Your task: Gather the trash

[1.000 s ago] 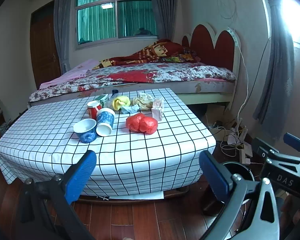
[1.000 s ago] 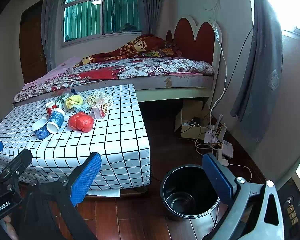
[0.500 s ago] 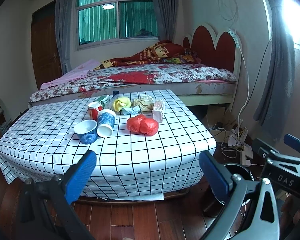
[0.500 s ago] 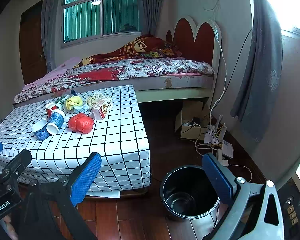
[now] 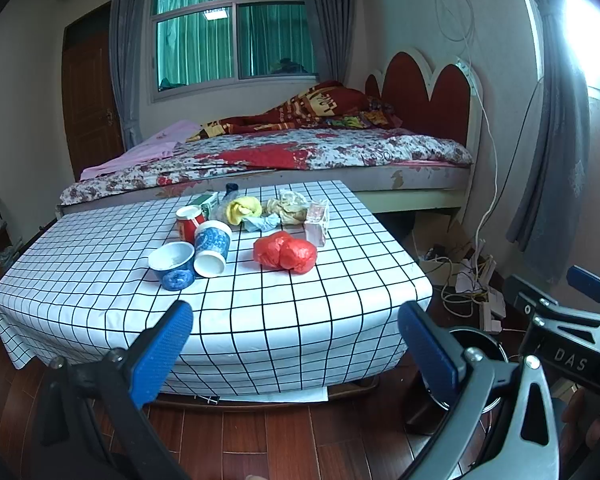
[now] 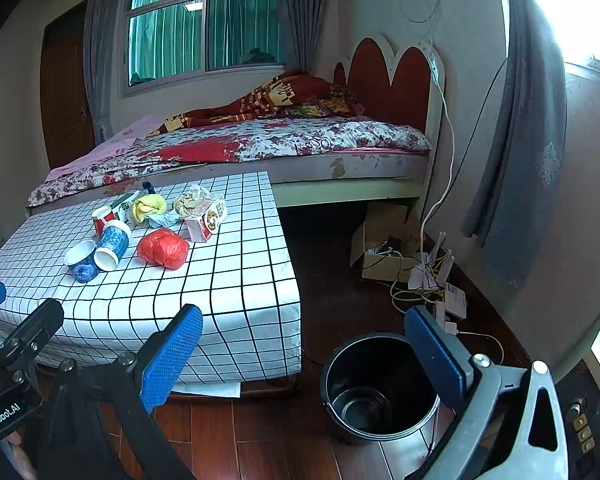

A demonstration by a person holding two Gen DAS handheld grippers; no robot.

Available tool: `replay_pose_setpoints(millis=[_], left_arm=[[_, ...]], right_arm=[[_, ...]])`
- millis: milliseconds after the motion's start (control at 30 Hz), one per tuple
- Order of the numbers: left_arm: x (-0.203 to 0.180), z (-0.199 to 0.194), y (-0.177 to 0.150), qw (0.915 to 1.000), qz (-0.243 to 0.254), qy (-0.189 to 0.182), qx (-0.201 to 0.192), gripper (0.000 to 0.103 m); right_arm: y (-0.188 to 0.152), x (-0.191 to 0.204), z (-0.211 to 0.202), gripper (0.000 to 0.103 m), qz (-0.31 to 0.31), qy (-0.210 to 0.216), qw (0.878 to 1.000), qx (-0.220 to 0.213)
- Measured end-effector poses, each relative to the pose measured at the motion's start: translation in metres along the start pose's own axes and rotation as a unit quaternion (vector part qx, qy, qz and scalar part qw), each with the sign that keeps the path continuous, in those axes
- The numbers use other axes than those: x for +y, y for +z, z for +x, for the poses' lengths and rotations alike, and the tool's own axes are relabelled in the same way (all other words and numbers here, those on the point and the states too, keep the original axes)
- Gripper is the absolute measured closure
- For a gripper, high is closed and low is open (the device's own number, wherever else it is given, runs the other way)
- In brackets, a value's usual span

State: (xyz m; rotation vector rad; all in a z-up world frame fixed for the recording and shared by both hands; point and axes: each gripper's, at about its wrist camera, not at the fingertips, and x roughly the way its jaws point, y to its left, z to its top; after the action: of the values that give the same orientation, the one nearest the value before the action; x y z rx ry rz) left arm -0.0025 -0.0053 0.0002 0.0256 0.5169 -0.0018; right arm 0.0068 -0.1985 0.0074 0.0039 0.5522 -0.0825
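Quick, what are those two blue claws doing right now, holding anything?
Left gripper: open, holding nothing.
Right gripper: open, holding nothing.

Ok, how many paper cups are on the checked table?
3: a red cup upright at the back, a blue cup tipped over, another blue cup beside it. Others may hide behind.

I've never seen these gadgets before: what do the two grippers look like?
Both the left gripper and the right gripper have dark metal frames with bolts and two fingers faced with textured blue pads. White lettering marks their bodies.
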Motion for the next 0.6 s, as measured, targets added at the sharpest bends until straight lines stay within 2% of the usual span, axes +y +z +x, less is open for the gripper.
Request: replay_pose_setpoints(millis=[600], left_arm=[[-0.0027,0.0016,0.0026,1.0,0.001,-0.003,0.001,0.0]], right_arm=[[0.0013,0.0,-0.0007,0.001,0.002,0.001,1.0,-0.001]])
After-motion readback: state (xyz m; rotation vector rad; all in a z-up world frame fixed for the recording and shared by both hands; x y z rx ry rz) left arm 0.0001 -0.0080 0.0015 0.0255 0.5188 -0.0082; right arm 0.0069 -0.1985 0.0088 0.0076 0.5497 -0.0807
